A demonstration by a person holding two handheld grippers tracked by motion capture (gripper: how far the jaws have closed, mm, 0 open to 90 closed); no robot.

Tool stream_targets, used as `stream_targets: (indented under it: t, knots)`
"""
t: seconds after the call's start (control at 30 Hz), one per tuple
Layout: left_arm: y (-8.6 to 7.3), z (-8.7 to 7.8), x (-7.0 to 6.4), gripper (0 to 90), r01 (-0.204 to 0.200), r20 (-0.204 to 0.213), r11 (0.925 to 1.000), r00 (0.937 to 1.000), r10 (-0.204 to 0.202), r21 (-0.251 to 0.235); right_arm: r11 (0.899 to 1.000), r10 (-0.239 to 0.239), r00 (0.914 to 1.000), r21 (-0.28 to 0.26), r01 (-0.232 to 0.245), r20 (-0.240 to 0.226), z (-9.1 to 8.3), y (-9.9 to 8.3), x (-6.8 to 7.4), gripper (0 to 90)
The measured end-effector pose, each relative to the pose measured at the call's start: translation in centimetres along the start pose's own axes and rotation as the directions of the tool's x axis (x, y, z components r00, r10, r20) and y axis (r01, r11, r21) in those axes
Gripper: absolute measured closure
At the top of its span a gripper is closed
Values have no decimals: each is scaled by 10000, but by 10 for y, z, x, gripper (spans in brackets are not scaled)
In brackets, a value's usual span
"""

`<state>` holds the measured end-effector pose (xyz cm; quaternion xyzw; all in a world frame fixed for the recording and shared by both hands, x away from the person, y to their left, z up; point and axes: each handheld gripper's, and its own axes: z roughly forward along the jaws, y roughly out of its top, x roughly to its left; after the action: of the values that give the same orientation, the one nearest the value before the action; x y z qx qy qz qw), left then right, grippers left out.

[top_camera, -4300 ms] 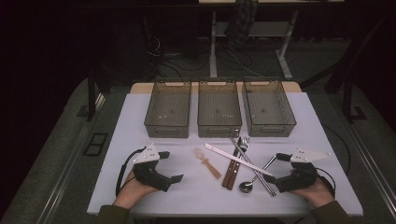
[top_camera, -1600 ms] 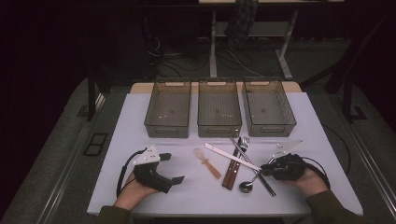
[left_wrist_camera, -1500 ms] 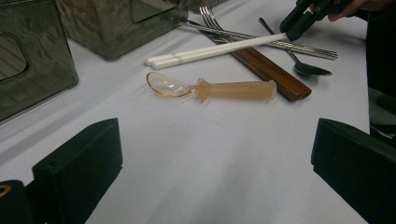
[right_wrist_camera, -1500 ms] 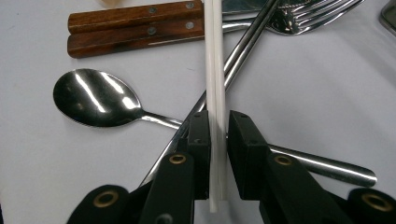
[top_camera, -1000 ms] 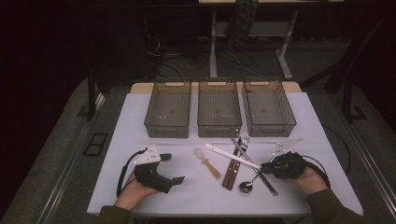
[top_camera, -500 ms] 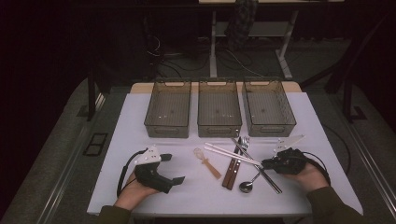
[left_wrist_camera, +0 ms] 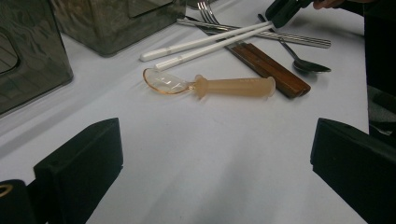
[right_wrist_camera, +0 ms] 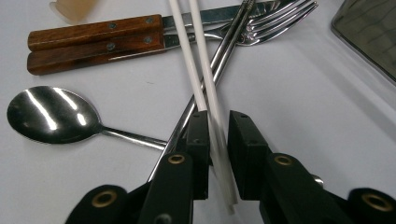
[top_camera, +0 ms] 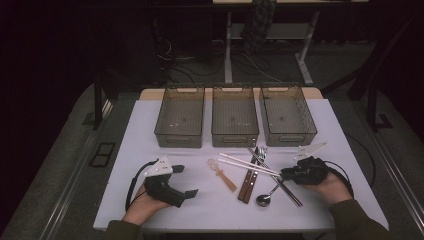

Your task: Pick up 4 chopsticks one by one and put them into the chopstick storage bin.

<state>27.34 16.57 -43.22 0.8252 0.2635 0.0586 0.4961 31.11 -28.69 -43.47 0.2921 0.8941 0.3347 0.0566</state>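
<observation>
Here we see the right gripper (right_wrist_camera: 217,133) pinching the near ends of two white chopsticks (right_wrist_camera: 196,60) between its almost closed jaws, toward the table's (top_camera: 150,125) right front part. Their long axis runs from the gripper leftward and slightly toward the far edge, crossing a pair of metal chopsticks (right_wrist_camera: 224,51). Beside them lie a spoon (right_wrist_camera: 51,114), a fork (right_wrist_camera: 275,21), two wooden-handled pieces (right_wrist_camera: 93,39) and a clear plastic spoon (left_wrist_camera: 210,85). Our left gripper (left_wrist_camera: 215,154) rests near the front left edge, jaws spread wide, grasping nothing. Three bins (top_camera: 235,136) line the far edge; we see nothing inside them.
</observation>
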Motion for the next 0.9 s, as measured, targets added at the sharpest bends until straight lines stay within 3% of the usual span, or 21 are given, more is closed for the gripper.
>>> stream_targets:
  t: [0.33,0.53,0.9]
  knots:
    - [0,0,0,9,26,22,10000,10000,-26,4,9990,13,9997,-440,-24,-260,-5,4,2,712]
    - [0,1,0,9,51,27,10000,10000,-51,15,9974,-382,9972,-634,341,-641,-4,19,9,726]
    - [-1,1,1,9,54,85,10000,9999,-54,44,9953,-893,9915,-471,851,-943,19,47,12,765]
